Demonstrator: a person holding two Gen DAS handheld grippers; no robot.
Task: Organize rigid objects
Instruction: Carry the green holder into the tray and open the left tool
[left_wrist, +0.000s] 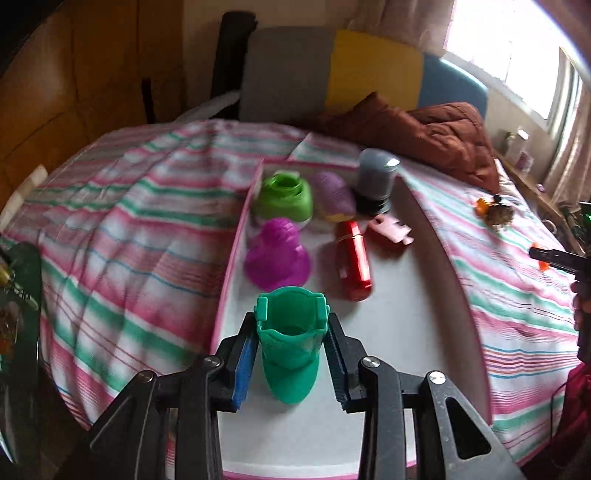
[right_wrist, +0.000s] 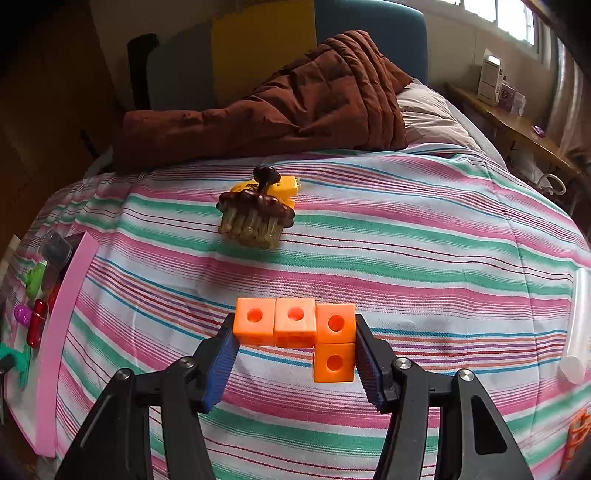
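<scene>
The left gripper (left_wrist: 290, 354) clamps a green cup (left_wrist: 290, 350) over the tray (left_wrist: 406, 332), toys ahead, while the right gripper (right_wrist: 295, 350) clamps orange blocks (right_wrist: 295, 326) near a brown brush (right_wrist: 255, 214).

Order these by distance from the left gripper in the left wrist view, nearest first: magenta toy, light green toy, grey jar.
1. Magenta toy, just beyond the left gripper, near the tray's left wall.
2. Light green toy, behind it.
3. Grey jar, far right corner.

Your pink-rimmed tray (right_wrist: 59, 332) is cut off at the left edge, its toys too small to tell, and an orange lattice piece (right_wrist: 576, 435) is cropped near right.
</scene>
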